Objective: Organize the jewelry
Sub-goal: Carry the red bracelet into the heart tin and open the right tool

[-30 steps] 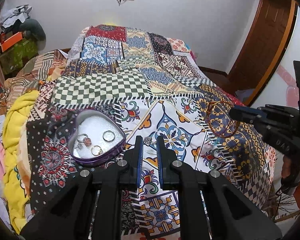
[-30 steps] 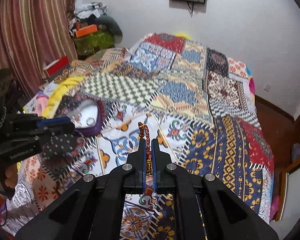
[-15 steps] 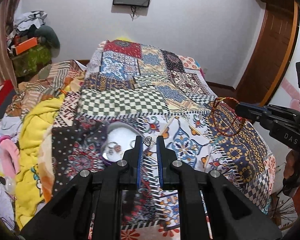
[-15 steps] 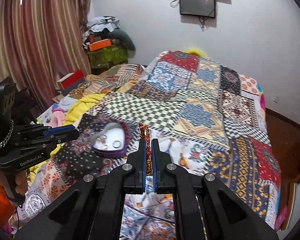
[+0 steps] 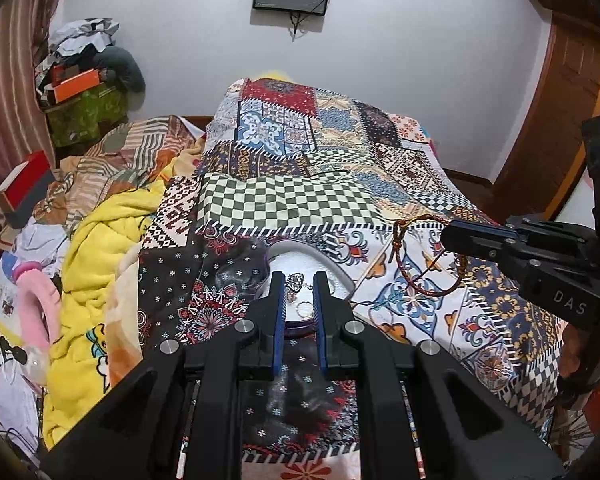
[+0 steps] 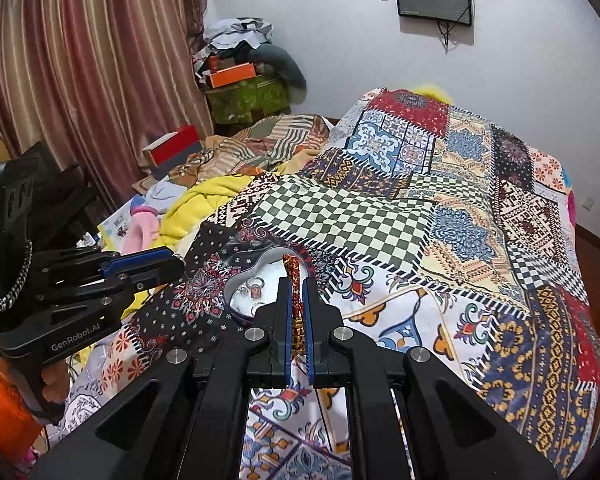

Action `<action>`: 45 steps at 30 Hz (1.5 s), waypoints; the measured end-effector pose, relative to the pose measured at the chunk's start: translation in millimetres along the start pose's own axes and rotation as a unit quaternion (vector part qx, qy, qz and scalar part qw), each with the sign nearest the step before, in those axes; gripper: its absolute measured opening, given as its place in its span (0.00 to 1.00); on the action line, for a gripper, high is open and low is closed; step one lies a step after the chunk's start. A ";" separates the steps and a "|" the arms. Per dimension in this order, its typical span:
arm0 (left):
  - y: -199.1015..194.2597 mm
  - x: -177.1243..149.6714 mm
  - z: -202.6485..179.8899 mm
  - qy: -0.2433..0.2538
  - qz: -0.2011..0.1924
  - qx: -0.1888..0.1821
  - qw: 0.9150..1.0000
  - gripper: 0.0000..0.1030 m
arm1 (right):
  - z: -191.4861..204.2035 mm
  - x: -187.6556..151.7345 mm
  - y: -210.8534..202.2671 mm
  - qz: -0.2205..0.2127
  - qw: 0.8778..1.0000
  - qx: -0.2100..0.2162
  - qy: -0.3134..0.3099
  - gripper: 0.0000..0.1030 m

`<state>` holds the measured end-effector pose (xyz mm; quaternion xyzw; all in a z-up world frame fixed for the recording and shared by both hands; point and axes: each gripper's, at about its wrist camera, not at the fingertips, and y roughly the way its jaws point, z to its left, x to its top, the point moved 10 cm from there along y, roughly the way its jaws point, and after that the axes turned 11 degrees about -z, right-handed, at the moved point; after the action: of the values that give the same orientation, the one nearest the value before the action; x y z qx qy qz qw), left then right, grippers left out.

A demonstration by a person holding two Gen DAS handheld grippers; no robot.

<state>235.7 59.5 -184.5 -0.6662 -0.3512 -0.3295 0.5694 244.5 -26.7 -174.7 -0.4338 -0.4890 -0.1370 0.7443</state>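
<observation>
In the left wrist view, the left gripper [image 5: 297,294] hangs over a bed covered by a patchwork quilt [image 5: 292,200] of many printed squares, its blue-lined fingers [image 5: 278,308] parted by a narrow gap with a small silver heart-shaped pendant [image 5: 295,281] sitting between the tips; whether the pads actually press on it cannot be told. Just beyond and beneath the tips lies a heart-shaped silver tin with a purple rim [image 5: 336,276], and a plain ring [image 5: 305,311] shows inside it through the gap. To the right, the right gripper [image 5: 446,236] reaches in from the side, holding a red-and-gold braided cord bracelet [image 5: 424,262] whose loop hangs below the tips above the quilt. A crumpled yellow blanket [image 5: 100,248] lies at the left of the bed. In the right wrist view, the right gripper [image 6: 296,292] has its fingers [image 6: 283,308] closed to a slim slot around the bracelet [image 6: 294,280], the cord standing upright between the pads and poking out past the tips. The tin [image 6: 246,280] rests on the quilt [image 6: 380,220] just ahead and left of those tips, with several rings [image 6: 254,290] in it. The left gripper [image 6: 176,266] comes in from the left, its tips near the tin's left edge.
</observation>
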 end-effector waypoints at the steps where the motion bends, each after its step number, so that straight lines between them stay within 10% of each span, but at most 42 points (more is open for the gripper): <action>1: 2.2 -0.9 1.7 -0.001 0.001 0.001 1.000 0.11 | -1.5 0.4 3.3 0.001 1.000 -0.001 0.003 0.04; 45: 68.1 -29.7 8.6 -0.026 0.082 -0.023 0.996 0.11 | 12.6 -36.7 82.3 0.103 0.994 0.023 -0.010 0.06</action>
<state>277.5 58.1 -246.4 -0.7143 -0.3027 -0.2722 0.5693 270.8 23.3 -246.1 -0.4657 -0.4521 -0.0441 0.7595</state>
